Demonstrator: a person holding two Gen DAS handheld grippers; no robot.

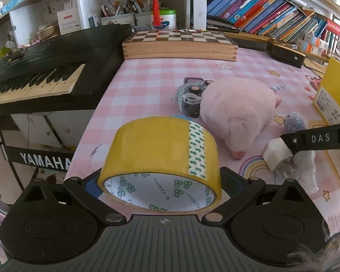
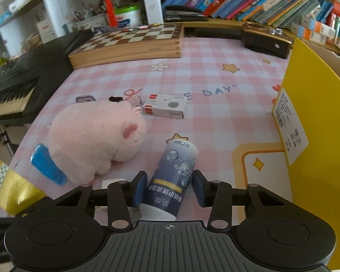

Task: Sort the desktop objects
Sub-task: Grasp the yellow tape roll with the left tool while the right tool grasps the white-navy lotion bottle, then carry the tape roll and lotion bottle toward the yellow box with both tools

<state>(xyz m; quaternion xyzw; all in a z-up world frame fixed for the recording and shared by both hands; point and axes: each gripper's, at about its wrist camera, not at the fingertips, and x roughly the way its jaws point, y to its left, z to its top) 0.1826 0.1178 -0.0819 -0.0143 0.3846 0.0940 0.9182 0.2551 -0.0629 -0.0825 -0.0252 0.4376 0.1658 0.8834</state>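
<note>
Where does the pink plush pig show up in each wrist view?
Left wrist: pink plush pig right of centre, behind the yellow tape roll.
Right wrist: pig left of centre, beside the bottle.
Shared landmark: the chessboard at the back of the table.

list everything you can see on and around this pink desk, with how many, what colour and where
tape roll: one, yellow, between the left gripper's pads
bottle: one, blue and white, lying between the right gripper's pads
plush pig: one, pink, mid-desk
toy car: one, grey, against the pig
plug adapter: one, white, beside the bottle
small box: one, white, behind the pig
chessboard: one, wooden, far edge
keyboard: one, black, left
yellow box: one, right
left gripper: black
right gripper: black
</note>
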